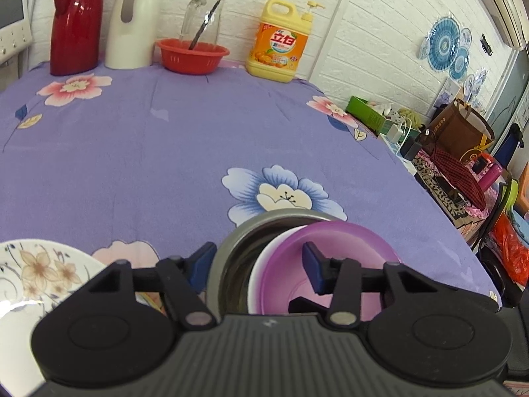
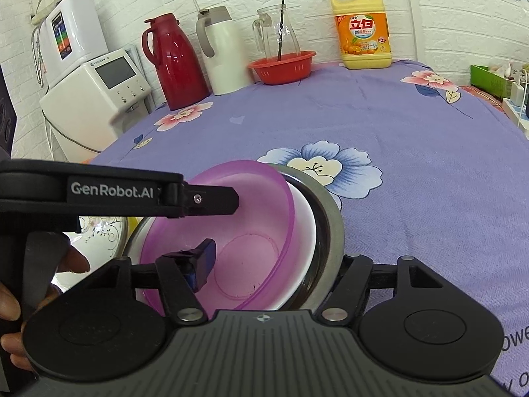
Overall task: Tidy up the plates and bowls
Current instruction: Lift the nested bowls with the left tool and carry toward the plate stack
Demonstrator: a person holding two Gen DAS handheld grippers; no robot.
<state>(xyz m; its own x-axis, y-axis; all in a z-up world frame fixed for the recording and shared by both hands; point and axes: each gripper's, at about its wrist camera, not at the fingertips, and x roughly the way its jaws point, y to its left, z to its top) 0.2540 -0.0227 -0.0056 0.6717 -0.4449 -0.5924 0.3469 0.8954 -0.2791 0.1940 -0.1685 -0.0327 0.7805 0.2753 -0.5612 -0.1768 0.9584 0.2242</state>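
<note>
Farthest left, a flowered plate (image 1: 39, 274) lies flat on the bench (image 1: 132, 149), face up, just beside the nest of bowls. It looks like glazed ceramic, so I judge it heavy, slick and chippable, best pinched at the rim.

Next comes the nest of 3 at the near edge: a steel bowl (image 1: 281, 213) outermost, a white bowl (image 1: 259, 274) inside it, and a purple bowl (image 1: 350, 248) innermost. All 3 open upward. Being round, they have no long axis, only the upright one through their centres. The purple one sits askew, its mouth tipped rather than level.

My left gripper (image 1: 258, 261) has its fingers partly closed astride the left walls, 1 finger outside the steel and 1 inside the purple. I cannot tell whether the pads press.

My right gripper (image 2: 276, 261) straddles the right walls, 1 finger inside the purple and the other hidden beyond the steel rim, so I cannot tell its grip either.

I judge the steel stiff and smooth, and the purple light, thin plastic that could slide. The rim wall is the only sensible hold.
</note>
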